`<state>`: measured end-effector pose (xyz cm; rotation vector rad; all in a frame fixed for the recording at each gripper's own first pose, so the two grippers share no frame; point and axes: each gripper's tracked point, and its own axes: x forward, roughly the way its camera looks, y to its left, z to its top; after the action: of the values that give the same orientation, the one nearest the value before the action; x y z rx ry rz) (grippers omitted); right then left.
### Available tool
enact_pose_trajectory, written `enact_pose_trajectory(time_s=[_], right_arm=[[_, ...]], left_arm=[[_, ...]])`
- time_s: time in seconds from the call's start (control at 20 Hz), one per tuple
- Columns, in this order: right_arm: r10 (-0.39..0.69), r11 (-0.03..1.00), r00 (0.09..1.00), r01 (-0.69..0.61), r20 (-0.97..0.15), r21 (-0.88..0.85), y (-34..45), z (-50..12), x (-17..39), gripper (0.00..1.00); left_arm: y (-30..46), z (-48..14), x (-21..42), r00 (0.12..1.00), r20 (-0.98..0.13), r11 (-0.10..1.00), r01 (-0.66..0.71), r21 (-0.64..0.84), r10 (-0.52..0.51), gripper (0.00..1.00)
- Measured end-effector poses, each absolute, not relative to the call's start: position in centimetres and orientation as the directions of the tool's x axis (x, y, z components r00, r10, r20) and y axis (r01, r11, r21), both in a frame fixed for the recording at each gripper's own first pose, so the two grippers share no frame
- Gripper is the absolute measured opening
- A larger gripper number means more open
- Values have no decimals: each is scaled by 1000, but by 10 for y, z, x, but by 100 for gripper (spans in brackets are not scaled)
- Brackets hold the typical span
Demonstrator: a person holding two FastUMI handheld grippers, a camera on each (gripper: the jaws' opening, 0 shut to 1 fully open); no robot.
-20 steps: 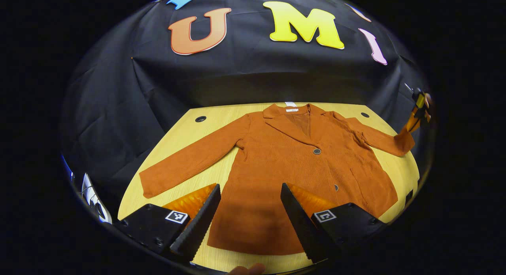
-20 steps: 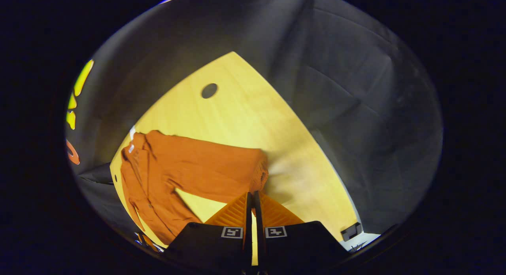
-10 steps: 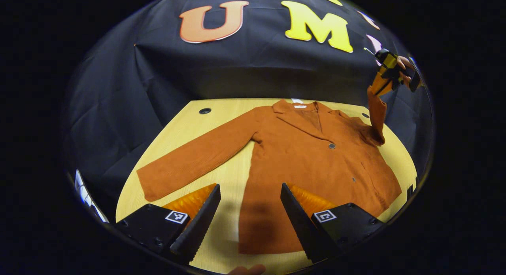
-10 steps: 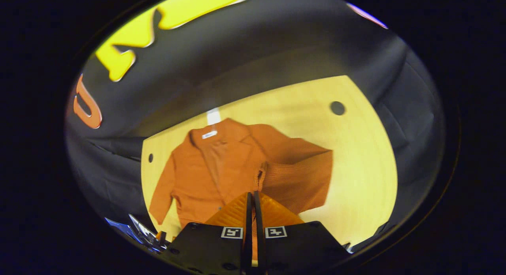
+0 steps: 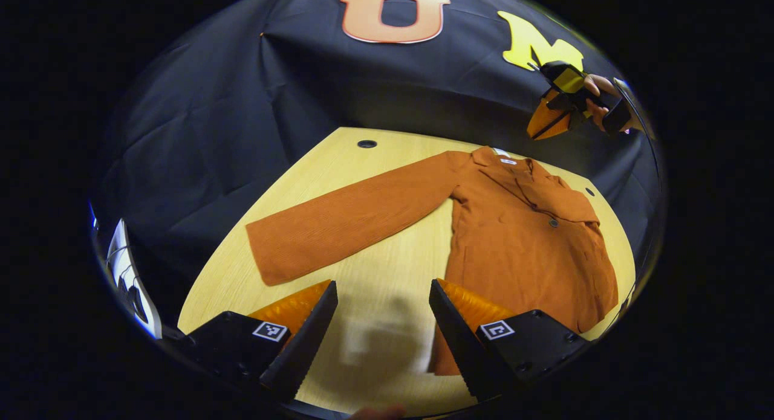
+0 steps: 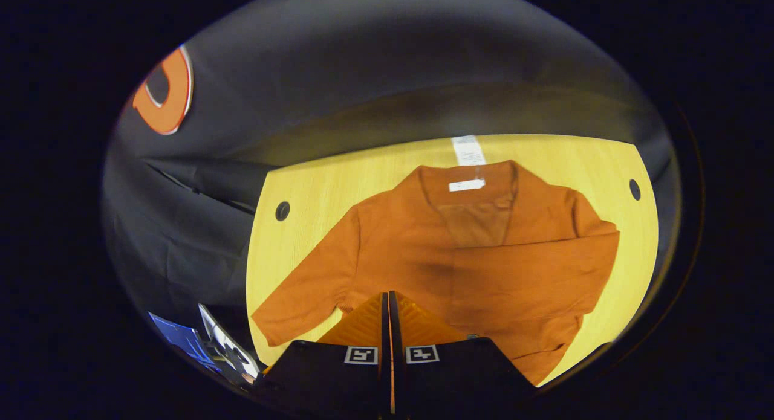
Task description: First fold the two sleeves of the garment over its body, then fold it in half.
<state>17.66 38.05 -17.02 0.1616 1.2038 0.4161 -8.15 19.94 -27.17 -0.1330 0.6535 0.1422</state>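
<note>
- I saw a light wooden surface [image 5: 387, 269] with a pale grain, cut off at an angle at its far corners.
- It had round dark holes [image 5: 366, 144] near its far edge; I counted two in the right gripper view, one at each side [image 6: 282, 211].
- Black cloth [image 5: 242, 106] hung as the booth's wall behind the surface, creased and folded.
- Some white and blue gear [image 6: 205, 341] sat low at the left edge, too small for me to identify.
</note>
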Motion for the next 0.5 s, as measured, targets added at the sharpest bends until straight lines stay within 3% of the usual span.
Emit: enact_pose_trajectory(time_s=[0.3, 0.5], right_arm=[[374, 925, 203, -151, -905, 348, 417, -232, 179, 1], [412, 909, 188, -159, -892, 386, 421, -225, 173, 1]], left_arm=[[246, -291, -91, 727, -662, 957, -286, -49, 183, 99], [280, -299, -79, 673, -706, 929, -364, -59, 219, 99]])
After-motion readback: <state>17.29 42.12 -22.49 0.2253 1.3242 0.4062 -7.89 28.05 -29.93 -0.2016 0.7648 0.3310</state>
